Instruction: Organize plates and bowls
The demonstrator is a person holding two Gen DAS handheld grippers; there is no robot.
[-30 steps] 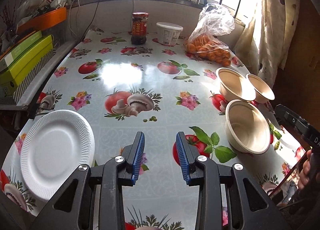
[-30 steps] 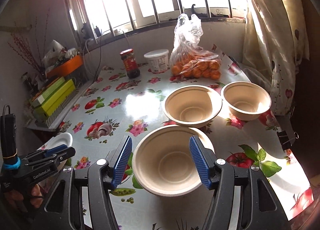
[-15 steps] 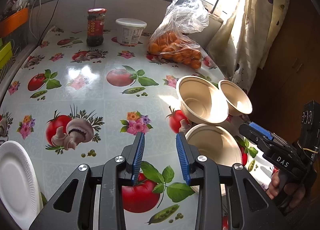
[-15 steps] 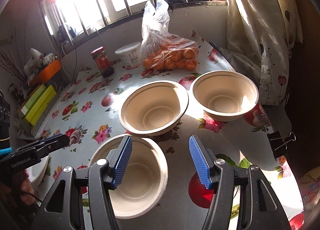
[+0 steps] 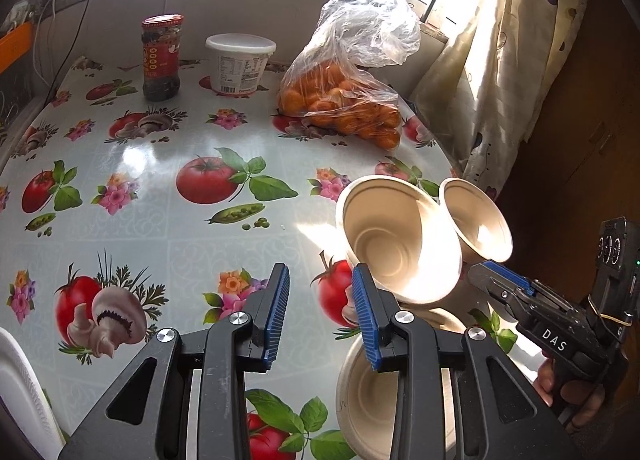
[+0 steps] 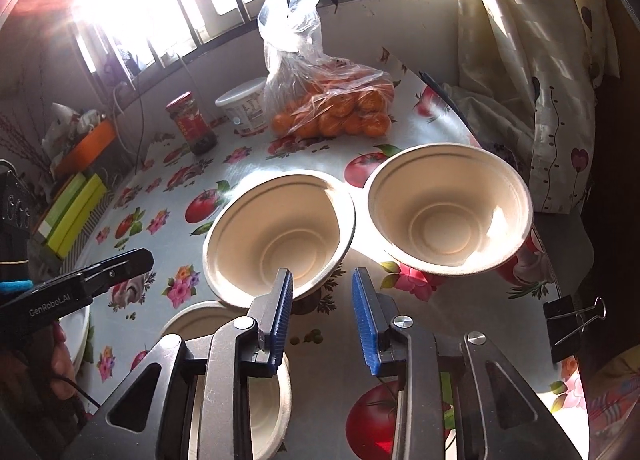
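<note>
Three beige paper bowls stand on the flowered tablecloth. In the right wrist view the middle bowl (image 6: 280, 236) sits just beyond my open right gripper (image 6: 322, 314), the far bowl (image 6: 448, 208) to its right, the near bowl (image 6: 248, 392) under my left finger. In the left wrist view my open, empty left gripper (image 5: 320, 318) hovers left of the middle bowl (image 5: 396, 244), the far bowl (image 5: 476, 220) and the near bowl (image 5: 368, 396). A white paper plate (image 5: 20, 392) lies at the lower left edge. The right gripper also shows in the left wrist view (image 5: 500, 284).
At the back stand a dark sauce jar (image 5: 162, 56), a white tub (image 5: 240, 62) and a plastic bag of oranges (image 5: 344, 100). A curtain (image 5: 500, 60) hangs at the right. A binder clip (image 6: 568, 320) grips the table's right edge. Green boxes (image 6: 72, 212) lie at the left.
My left gripper has swung right, away from the paper plate toward the bowls. My right gripper has moved forward past the near bowl to the middle bowl's rim, its jaws a little narrower.
</note>
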